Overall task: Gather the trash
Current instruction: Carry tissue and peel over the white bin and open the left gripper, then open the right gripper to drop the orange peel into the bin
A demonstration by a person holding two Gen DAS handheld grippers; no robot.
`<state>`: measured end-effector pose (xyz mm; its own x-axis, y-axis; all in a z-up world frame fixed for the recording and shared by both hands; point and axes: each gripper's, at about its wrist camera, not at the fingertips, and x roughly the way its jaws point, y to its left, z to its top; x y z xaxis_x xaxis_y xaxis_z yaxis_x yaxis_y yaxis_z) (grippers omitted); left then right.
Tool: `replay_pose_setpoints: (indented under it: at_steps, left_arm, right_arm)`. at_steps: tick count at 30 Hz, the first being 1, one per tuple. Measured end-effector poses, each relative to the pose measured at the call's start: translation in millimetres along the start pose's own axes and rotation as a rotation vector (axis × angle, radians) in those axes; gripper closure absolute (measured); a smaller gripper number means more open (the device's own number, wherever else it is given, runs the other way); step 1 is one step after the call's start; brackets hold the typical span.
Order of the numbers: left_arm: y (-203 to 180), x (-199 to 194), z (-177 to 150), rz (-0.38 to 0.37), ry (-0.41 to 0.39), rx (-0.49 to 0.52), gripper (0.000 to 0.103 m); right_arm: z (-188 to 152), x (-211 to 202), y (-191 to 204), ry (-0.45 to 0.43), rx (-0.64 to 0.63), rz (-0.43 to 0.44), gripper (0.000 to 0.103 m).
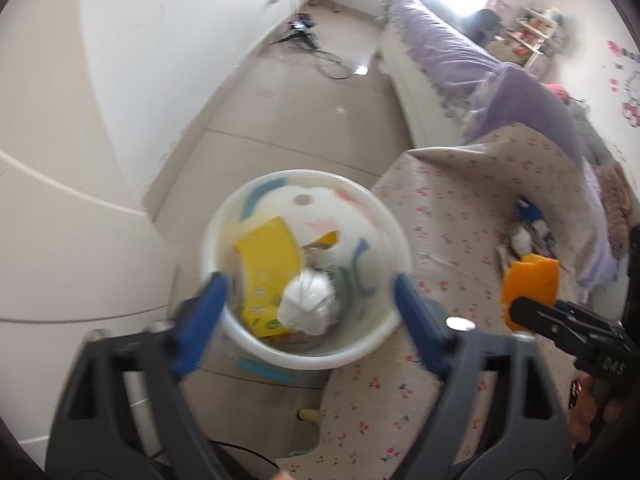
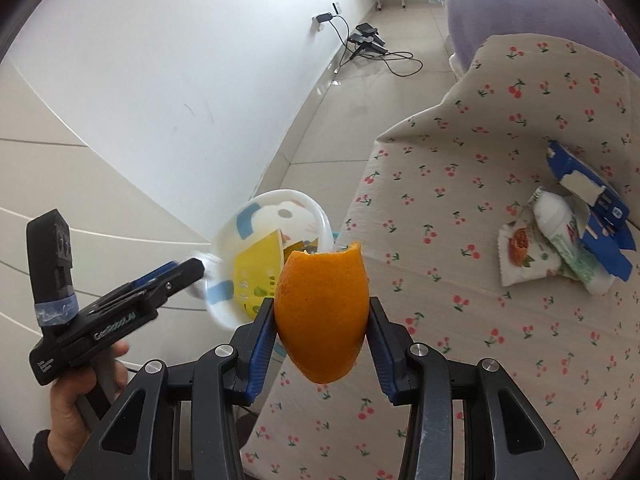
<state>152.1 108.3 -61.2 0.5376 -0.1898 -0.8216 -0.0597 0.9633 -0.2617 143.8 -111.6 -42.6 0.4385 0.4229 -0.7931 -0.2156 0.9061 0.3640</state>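
Note:
My left gripper (image 1: 310, 284) is shut on the white trash bin (image 1: 372, 236), its blue fingers (image 1: 204, 312) clamping the rim on both sides, and holds it beside the table. The bin holds a yellow carton (image 1: 266, 276) and a white crumpled bag (image 1: 308, 300). My right gripper (image 2: 322, 312) is shut on an orange peel (image 2: 324, 312) above the table edge, right of the bin (image 2: 320, 212). In the left wrist view the peel (image 1: 530, 280) shows at the right. More trash lies on the table: a snack wrapper (image 2: 520, 256), a white bottle (image 2: 560, 228) and a blue box (image 2: 592, 200).
The table has a cherry-print cloth (image 2: 460, 152). A bed with a purple cover (image 1: 460, 52) stands beyond it. Cables and chargers (image 2: 368, 44) lie on the tiled floor by the white wall. A white cabinet (image 1: 48, 200) is at the left.

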Motion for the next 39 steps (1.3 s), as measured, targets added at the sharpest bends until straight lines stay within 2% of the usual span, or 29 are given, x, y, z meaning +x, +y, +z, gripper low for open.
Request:
replay_pose_setpoints:
  at_steps: [1,3,8,10,25,28,30,31,32,39]
  left_arm:
    - [1,-1,0,0.007,0.0,0.001,0.011]
    - [2,-5,0,0.032,-0.004,0.005,0.001]
    - [11,-18,-3,0.143,-0.008,0.011,0.001]
    - [15,-22,-5,0.164,-0.005,0.005,0.001]
    - [25,-38,-13,0.149,0.001,-0.022,0.001]
    - [27,-39,-13,0.151,0.001,-0.032,0.001]
    - [28,-40,-13,0.151,-0.002,-0.034,0.001]
    - [28,-41,-12,0.15,-0.003,-0.035,0.001]
    - [28,-41,-13,0.149,-0.003,-0.035,0.001]
    - [21,-40,-13,0.142,0.003,-0.019,0.001]
  right_arm:
    - [1,2,2,0.002,-0.002,0.003,0.058]
    - [2,6,5,0.005,-0.005,0.01,0.058]
    - [6,17,15,0.021,-0.02,0.012,0.058]
    - [8,22,19,0.025,-0.024,0.015,0.058]
    - [15,55,40,0.043,-0.03,0.05,0.057]
    - [17,58,42,0.031,-0.037,0.075,0.053]
    - [19,58,44,0.023,-0.038,0.092,0.036]
    - [20,55,44,0.009,-0.034,0.089,0.023]
    - [20,52,44,-0.009,-0.033,0.083,0.018]
    - [21,38,42,-0.011,-0.033,0.061,0.015]
